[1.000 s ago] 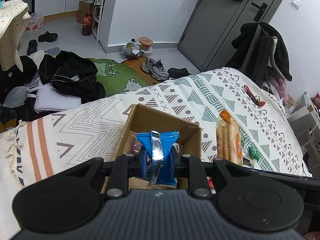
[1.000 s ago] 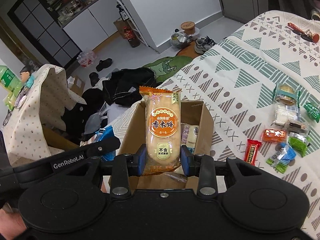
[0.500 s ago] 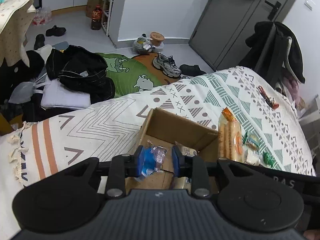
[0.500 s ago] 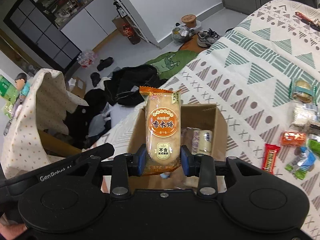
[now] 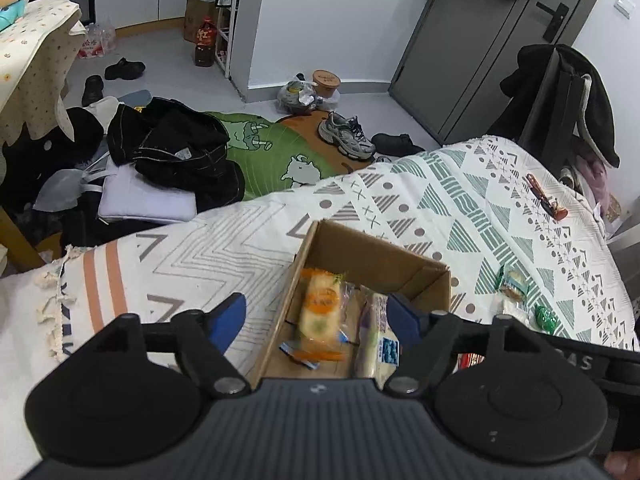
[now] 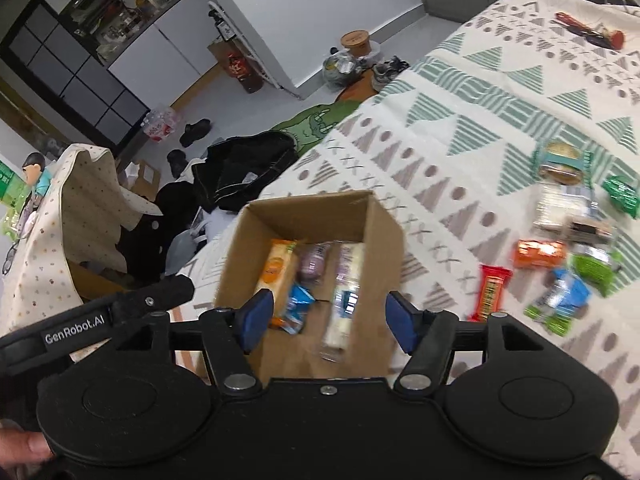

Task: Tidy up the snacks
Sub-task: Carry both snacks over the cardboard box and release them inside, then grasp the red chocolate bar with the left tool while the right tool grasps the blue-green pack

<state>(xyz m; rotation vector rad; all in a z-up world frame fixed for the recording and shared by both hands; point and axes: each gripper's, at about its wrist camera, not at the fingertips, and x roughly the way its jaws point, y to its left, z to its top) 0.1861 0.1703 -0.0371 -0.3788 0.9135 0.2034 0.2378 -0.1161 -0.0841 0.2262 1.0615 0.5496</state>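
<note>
Inside cardboard box (image 6: 384, 224), rice cracker pack (image 6: 276, 268), blue wrapper (image 6: 298, 300), long white pack (image 6: 346, 296); both jaws wide, empty

Open cardboard box (image 6: 384, 216) on bed — inside: orange rice-cracker pack (image 6: 276, 266), blue packet (image 6: 298, 300), long white pack (image 6: 346, 292). Loose snacks (image 6: 540, 252) scattered on bedspread right of box.

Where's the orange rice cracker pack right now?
Inside the cardboard box, along its left wall in both wrist views: the orange rice cracker pack lies flat beside the small blue packet, held by neither gripper.
</note>
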